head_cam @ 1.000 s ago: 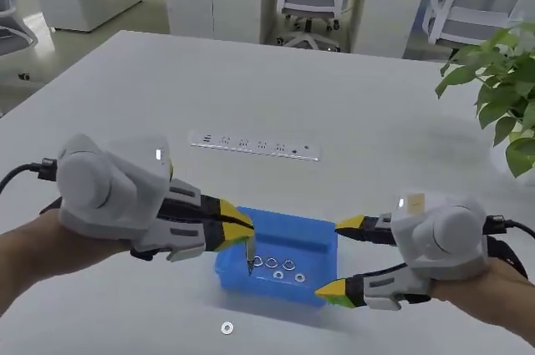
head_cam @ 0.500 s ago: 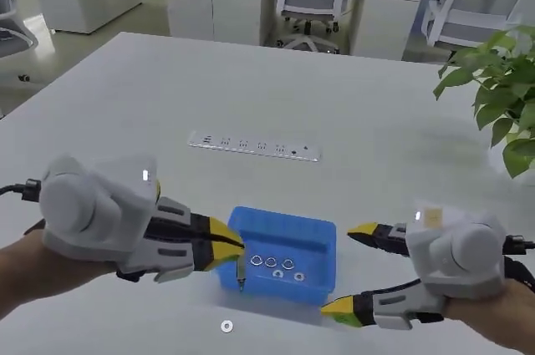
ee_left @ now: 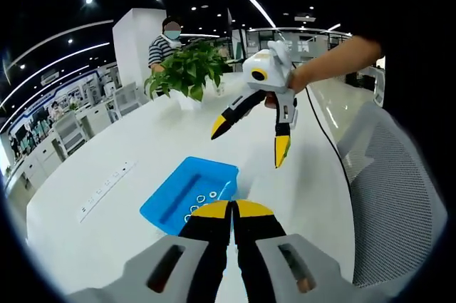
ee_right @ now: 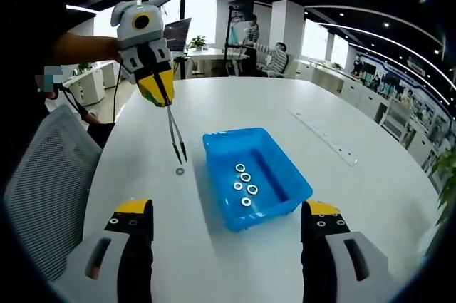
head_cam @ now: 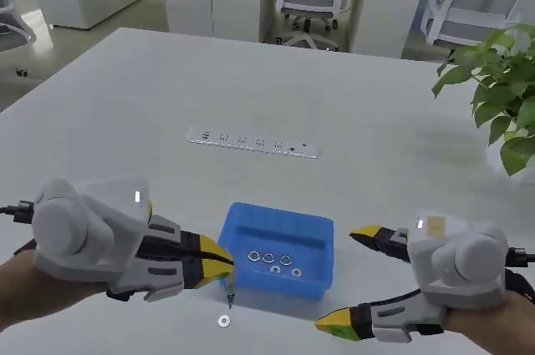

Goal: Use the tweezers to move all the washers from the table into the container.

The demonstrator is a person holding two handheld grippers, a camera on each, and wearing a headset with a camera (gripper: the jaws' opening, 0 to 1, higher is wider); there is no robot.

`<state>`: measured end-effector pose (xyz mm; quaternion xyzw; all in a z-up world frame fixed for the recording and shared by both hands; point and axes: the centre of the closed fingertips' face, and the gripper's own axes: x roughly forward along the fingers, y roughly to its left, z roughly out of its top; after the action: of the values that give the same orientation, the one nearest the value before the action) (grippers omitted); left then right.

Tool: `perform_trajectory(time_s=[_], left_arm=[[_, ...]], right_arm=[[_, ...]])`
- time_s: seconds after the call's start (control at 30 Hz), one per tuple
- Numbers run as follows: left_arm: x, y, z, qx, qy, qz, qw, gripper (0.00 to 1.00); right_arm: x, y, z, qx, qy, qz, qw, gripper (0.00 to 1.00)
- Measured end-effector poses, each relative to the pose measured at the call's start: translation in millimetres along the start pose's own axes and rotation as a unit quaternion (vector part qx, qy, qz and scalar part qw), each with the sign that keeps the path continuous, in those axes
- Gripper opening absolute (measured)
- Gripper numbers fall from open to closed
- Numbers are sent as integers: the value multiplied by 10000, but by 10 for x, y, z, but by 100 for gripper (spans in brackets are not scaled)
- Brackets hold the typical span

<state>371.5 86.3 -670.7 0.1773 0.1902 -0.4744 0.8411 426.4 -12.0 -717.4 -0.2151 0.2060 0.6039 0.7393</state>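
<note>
My left gripper is shut on a pair of thin metal tweezers that point down at the table. Their tips hang just above a lone washer lying in front of the blue container. In the right gripper view the tweezers end close to that washer, left of the container, which holds several washers. My right gripper is open and holds nothing, just right of the container. The left gripper view shows its jaws shut.
A white power strip lies on the table behind the container. A leafy green plant stands at the right edge. Office chairs and cabinets stand beyond the far edge of the table. People stand in the background.
The left gripper has drawn the tweezers back out of the container and down toward the near edge, so the tips now hang over the lone washer. The right gripper has drifted slightly lower.
</note>
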Motion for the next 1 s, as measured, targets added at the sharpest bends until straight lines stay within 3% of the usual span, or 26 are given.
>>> perform_trajectory(time_s=[0.33,0.57,1.0], left_arm=[[21,-36,-105,-73,79,-24,9999,5],[45,-62,-163,-143,88,-28,9999,5],[57,-79,-142,-174,55,-46,9998,5]], right_arm=[[9,42,-65,133,25,-30,9999,98],[20,77,-110,147,111,10,9998,98],[33,84,-141,146,189,7,9997,98]])
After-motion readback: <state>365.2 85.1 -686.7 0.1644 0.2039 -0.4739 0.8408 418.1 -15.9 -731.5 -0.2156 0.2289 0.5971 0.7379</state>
